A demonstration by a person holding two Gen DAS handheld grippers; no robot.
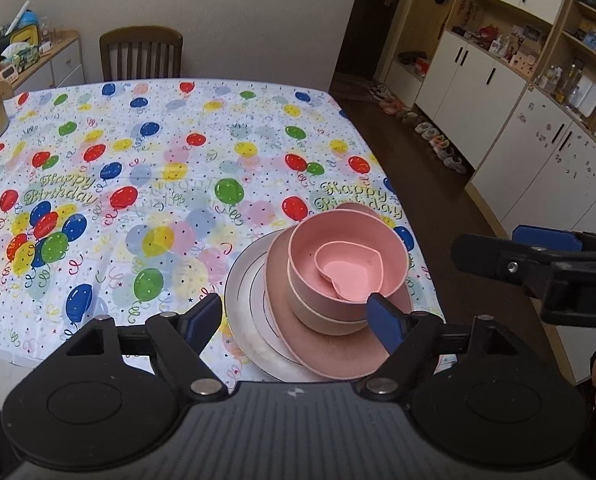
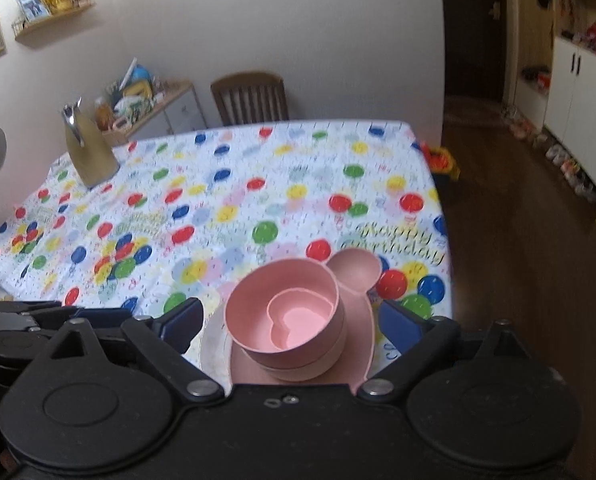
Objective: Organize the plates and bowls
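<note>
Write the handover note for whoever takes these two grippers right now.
Left gripper: open, holding nothing.
Right gripper: open, holding nothing.
One stack sits at the table's near right corner, on the balloon tablecloth: white plate at the bottom, pink eared plate on it, two nested pink bowls on that, the heart-shaped bowl inside.
Done: all visible dishes are stacked.
Left: probably nothing; no loose plates or bowls show elsewhere on the table. Check the stack sits steady.

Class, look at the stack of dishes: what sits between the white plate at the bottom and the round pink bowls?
A pink plate lies between the white plate and the round pink bowls, clearest in the left wrist view.
</note>
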